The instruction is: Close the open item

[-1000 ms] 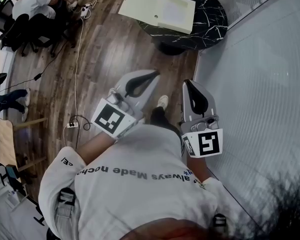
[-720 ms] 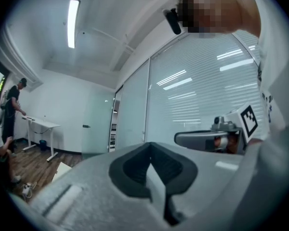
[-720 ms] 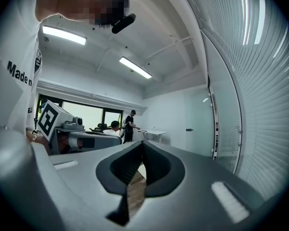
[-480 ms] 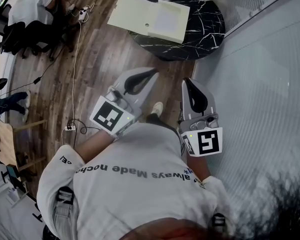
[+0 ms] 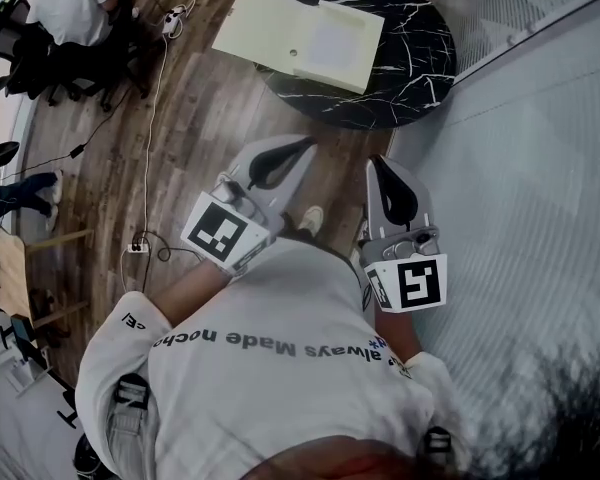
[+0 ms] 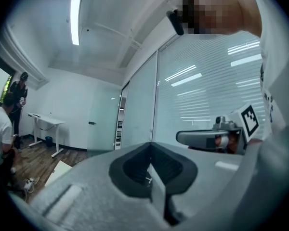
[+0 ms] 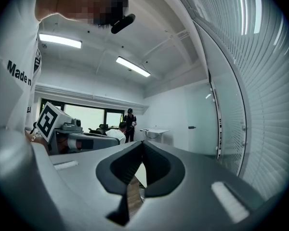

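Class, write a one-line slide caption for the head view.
A person, left claw and right claw both shut and empty, faces an open pale box on a round black marble table.

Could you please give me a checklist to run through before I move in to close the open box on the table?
1. Pale cream flat cardboard box lies open on the round black marble table: ok.
2. Left claw empty, jaws together: ok.
3. Right claw empty, jaws together: ok.
4. Claws within reach of the box: not ok, both are held short of the table.
5. Which flap folds over, and where the hinge runs: cannot tell from here.
6. Box fully supported by the table: not ok, one corner overhangs the edge.
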Motion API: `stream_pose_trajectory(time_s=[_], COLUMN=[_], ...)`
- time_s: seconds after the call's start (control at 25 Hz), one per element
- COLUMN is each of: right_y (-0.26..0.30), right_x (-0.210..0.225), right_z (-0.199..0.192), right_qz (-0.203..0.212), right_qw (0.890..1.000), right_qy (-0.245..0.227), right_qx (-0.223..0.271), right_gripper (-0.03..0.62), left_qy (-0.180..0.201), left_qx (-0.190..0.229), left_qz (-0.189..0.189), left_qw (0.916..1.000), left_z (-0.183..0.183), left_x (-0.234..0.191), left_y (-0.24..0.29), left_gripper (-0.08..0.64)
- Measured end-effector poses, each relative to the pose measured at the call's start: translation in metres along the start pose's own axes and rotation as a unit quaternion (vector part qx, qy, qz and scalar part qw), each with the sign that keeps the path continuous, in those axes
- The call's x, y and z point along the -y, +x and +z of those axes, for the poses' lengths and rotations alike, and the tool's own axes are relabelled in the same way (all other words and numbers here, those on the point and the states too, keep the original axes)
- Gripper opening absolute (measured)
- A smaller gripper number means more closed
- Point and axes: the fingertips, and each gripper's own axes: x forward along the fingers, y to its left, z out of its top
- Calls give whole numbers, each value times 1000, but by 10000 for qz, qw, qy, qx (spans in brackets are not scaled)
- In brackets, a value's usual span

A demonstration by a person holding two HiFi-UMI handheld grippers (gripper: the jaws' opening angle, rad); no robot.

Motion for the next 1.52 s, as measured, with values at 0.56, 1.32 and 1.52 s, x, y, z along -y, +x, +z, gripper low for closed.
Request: stream_pose_trajectory(time_s=[0.56, 1.32, 1.52], right_y=[71, 294, 312], right_x=[17, 101, 115], right_z=[-16, -12, -7], right_qz=[69, -5, -80], right_qw=[9997, 9991, 9992], right_qy=[77, -110, -119], right_qx=[-221, -412, -386], right_gripper=[2, 2, 2], left_qy=[-167, -234, -258], left_qx=[-55, -28, -12], left_qz=[50, -116, -241], left_qw=[9998, 9997, 9994], left_z=[-12, 2, 10], left_x=[-69, -282, -295], left_y=[31, 139, 158], left_gripper=[3, 3, 3])
